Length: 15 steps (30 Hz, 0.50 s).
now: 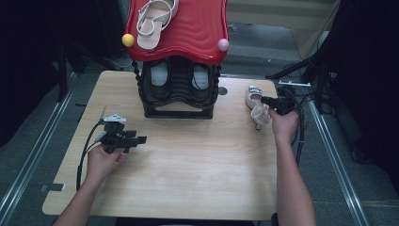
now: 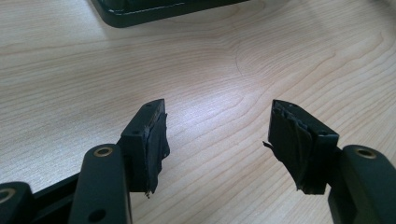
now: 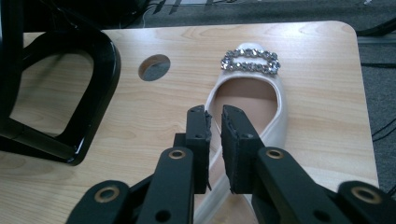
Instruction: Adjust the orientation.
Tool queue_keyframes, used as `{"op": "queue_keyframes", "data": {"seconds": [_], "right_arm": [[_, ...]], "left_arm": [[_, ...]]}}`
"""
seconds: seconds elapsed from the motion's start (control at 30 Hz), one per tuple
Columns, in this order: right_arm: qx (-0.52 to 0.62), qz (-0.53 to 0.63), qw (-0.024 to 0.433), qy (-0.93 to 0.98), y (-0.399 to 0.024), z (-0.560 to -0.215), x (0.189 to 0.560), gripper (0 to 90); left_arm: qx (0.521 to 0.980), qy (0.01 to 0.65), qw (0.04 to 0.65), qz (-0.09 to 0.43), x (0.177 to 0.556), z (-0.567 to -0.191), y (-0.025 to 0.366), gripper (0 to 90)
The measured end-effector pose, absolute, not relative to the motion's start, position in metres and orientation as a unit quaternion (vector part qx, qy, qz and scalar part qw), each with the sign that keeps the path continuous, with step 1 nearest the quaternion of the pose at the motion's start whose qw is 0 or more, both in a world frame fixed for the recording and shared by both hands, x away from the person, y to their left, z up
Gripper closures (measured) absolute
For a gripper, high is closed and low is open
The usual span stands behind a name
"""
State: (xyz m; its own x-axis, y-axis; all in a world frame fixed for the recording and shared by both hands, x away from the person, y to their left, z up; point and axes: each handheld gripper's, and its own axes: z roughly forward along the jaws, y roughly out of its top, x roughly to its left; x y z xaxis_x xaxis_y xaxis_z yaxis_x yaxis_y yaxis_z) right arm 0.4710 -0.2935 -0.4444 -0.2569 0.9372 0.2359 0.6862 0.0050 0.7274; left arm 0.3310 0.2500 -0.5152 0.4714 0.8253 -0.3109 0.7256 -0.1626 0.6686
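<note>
Shoe: pale heeled shoe (image 3: 261, 100) with a sparkling buckle (image 3: 251, 61) on its toe is lying on the table (image 1: 197, 165) at centre right of the right gripper view, just beyond my jaws; in the high view it is sitting at the right edge of the tabletop (image 1: 256, 106), right in front of my right hand (image 1: 283, 125).
Right gripper: I am holding my right gripper (image 3: 214, 116) low over the shoe's back strap, at bottom centre of its own view. Its jaws are standing a narrow gap apart, with the strap running under that gap; I cannot tell whether the pads are touching it, and they are not pressing on it.
Left gripper: I am resting my left gripper (image 2: 217, 135) at the lower left of the high view (image 1: 134, 140), well apart from the shoe. Its jaws are spread wide, with bare wood showing between them.
Left hand: my left hand (image 1: 103, 160) is gripping the handle, my forearm coming in from the bottom left corner.
Rack: black shoe rack (image 1: 179, 92) is standing at upper centre of the high view, its foot curving through the upper left of the right gripper view (image 3: 88, 70).
Rack top: red wavy top (image 1: 197, 28) is carrying a strappy sandal (image 1: 155, 21) at top centre.
Knobs: yellow ball (image 1: 128, 40) and pink ball (image 1: 223, 44) are sitting at the red top's front corners.
Table hole: round hole (image 3: 154, 66) is showing in the wood just left of the shoe's toe.
</note>
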Motion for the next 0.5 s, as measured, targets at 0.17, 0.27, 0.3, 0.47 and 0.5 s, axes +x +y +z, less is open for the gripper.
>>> {"op": "queue_keyframes", "data": {"seconds": [0.17,0.27,0.3,0.47,0.5], "right_arm": [[0.584,0.386,0.16,0.696,-0.282,-0.449,0.477,74.4],[0.583,0.381,0.156,0.7,-0.275,-0.457,0.481,71.5],[0.581,0.375,0.158,0.704,-0.273,-0.46,0.483,70.8],[0.586,0.356,0.16,0.711,-0.27,-0.476,0.491,70.2],[0.587,0.352,0.161,0.711,-0.27,-0.479,0.492,70.2]], "left_arm": [[0.761,0.51,0.396,0.061,0.331,-0.515,0.252,37.8],[0.761,0.51,0.396,0.061,0.331,-0.515,0.252,37.8],[0.761,0.51,0.397,0.061,0.331,-0.515,0.252,37.8],[0.762,0.508,0.397,0.061,0.331,-0.515,0.252,37.8],[0.762,0.509,0.397,0.061,0.331,-0.515,0.252,37.8]]}}
